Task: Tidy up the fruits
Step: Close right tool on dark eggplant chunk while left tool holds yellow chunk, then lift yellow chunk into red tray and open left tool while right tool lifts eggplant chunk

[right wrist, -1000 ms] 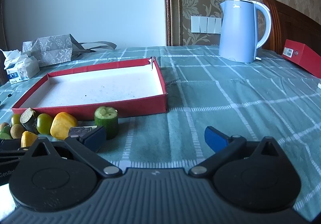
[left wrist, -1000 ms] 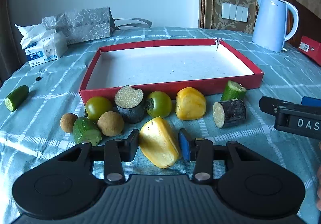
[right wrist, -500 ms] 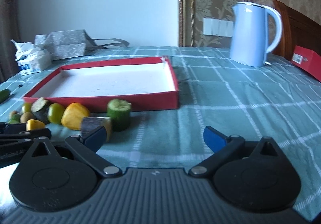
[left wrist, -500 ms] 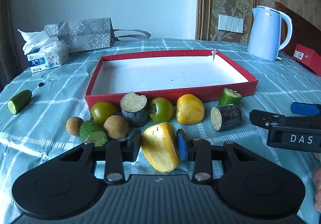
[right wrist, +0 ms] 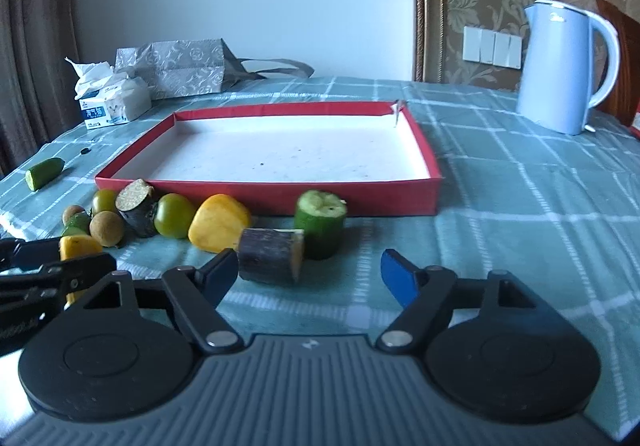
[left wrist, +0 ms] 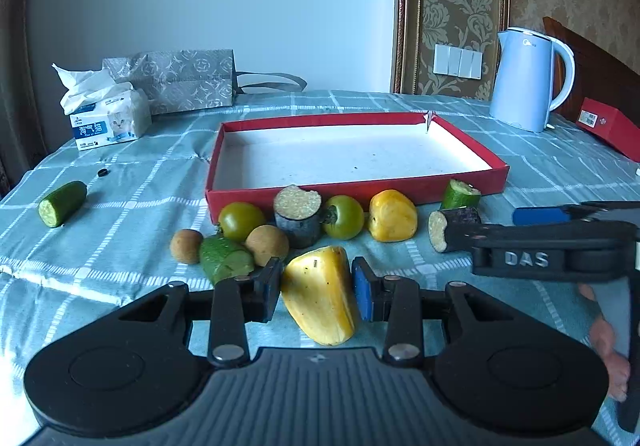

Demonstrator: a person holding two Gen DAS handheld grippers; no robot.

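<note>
At lower centre of the left wrist view, the left gripper (left wrist: 316, 292) is clamped on a yellow fruit wedge (left wrist: 320, 294), both pads pressing its sides. In the right wrist view the right gripper (right wrist: 306, 272) has just been closing; its jaws stand apart around a dark sugarcane piece (right wrist: 272, 254), the left pad just beside its end, the right pad clear of it. A cucumber stub (right wrist: 320, 222) stands upright just behind the cane. Green tomatoes, longans and another yellow piece (right wrist: 218, 222) lie along the near wall of the red tray (right wrist: 280, 198) at mid-frame.
</note>
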